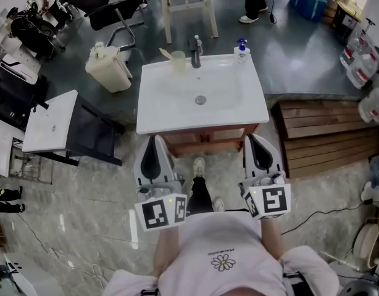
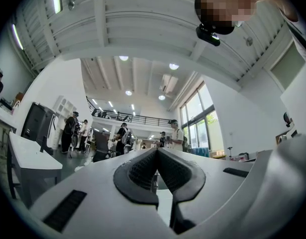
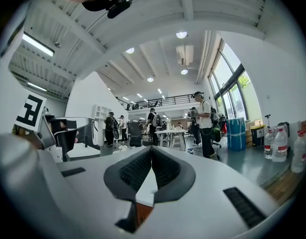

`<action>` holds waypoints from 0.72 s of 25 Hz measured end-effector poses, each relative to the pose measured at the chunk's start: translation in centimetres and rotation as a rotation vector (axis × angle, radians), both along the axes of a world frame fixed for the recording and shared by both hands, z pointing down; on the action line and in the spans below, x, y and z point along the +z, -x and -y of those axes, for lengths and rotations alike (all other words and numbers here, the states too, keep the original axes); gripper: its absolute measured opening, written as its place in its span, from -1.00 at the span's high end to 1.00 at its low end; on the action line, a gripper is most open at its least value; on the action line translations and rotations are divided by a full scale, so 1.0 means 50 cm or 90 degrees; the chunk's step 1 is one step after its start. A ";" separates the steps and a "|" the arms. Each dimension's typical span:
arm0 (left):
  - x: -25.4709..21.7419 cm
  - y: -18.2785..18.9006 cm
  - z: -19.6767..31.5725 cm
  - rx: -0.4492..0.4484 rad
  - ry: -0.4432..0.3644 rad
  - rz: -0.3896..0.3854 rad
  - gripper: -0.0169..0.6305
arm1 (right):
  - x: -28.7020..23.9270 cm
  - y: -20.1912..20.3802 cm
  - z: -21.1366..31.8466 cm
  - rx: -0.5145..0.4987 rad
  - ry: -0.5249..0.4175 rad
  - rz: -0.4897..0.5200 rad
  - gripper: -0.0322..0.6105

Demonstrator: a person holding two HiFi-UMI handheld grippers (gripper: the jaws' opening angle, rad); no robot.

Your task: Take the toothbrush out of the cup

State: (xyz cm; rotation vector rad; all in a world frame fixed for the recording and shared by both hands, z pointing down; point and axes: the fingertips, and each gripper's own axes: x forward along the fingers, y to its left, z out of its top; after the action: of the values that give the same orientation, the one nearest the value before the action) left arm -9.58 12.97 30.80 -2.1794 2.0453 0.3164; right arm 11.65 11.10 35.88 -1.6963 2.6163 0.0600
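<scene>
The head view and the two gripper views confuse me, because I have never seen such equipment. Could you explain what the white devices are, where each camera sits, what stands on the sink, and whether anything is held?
There is no robot: a person holds a two-jaw gripper in each hand. The head view looks down from the person's head; the left gripper and right gripper point toward a white sink. Each gripper view looks along that gripper's own jaws into the room. At the sink's back edge stand a cup with the toothbrush in it, a faucet and a pump bottle. Both grippers are shut and hold nothing.
</scene>
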 end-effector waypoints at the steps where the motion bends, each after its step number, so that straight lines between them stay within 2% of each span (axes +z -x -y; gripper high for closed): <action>1: 0.004 0.000 0.015 0.003 0.002 -0.002 0.90 | 0.004 0.001 0.012 0.002 0.002 -0.001 0.86; 6: 0.012 0.012 0.105 0.013 0.009 -0.010 0.90 | 0.014 0.020 0.085 0.001 0.015 -0.009 0.86; 18: -0.016 0.094 0.406 0.043 0.010 -0.022 0.90 | -0.030 0.099 0.370 0.038 0.016 -0.023 0.86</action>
State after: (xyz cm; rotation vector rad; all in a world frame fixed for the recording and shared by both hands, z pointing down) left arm -14.30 -7.31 30.02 -2.2721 2.0015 0.3489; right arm 6.68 -7.39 34.36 -1.7994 2.6022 0.0587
